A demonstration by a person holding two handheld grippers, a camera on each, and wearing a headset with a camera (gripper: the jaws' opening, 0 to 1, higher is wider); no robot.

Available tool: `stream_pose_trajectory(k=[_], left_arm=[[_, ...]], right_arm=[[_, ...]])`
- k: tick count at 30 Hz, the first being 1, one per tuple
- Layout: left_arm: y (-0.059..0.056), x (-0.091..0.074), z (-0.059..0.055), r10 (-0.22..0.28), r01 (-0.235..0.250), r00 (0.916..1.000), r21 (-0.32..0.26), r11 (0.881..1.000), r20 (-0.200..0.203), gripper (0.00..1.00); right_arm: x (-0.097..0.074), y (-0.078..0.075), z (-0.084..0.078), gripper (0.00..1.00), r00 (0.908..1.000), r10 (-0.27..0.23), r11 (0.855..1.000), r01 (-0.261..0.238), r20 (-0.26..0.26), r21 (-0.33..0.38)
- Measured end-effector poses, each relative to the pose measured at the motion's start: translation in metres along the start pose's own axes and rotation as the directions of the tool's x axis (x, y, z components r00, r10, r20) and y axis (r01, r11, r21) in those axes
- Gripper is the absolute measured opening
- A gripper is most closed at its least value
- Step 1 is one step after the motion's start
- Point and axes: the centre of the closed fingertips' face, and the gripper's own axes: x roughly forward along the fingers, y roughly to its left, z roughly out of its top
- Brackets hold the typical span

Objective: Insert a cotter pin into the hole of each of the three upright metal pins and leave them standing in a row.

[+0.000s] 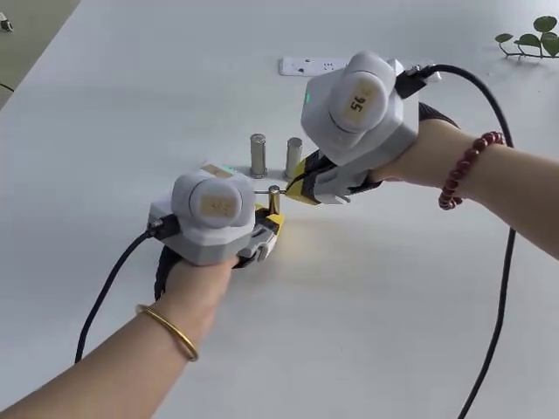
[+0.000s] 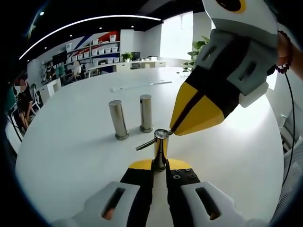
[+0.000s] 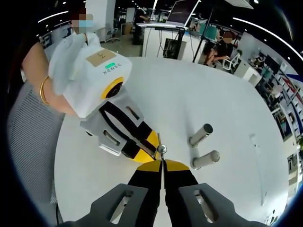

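Cotter pin [image 2: 146, 144] part-way through hole of front metal pin [image 2: 161, 150], pinched in right gripper [image 3: 162, 163]; left gripper [image 2: 160, 166] clamped on pin's foot. Risks jamming if pushed askew, or knocking two bare pins [image 2: 118, 119] standing nearby.

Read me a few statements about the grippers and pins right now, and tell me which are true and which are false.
1. The left gripper is shut on a metal pin. True.
2. The right gripper is open and holds nothing. False: it is shut on a cotter pin, which pokes through the top of the held pin.
3. Two other pins stand upright on the table, untouched by either gripper. True.
4. Both of those free pins already carry cotter pins. False: their tops look bare.
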Motion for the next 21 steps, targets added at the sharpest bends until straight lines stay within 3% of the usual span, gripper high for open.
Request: stream_pose_trajectory(k=[16, 21], left_arm=[[0.001, -0.007, -0.003, 0.002, -0.002, 0.9998, -0.004, 1.000, -0.022, 0.18], [-0.001, -0.014, 0.002, 0.004, -0.004, 1.0000, -0.006, 1.000, -0.007, 0.27]], right_arm=[[-0.012, 0.000, -0.005, 0.00, 0.9998, -0.011, 0.999, 0.010, 0.019, 0.040], [-0.018, -0.011, -0.009, 0.04, 0.9980, -0.052, 0.993, 0.047, 0.037, 0.112]])
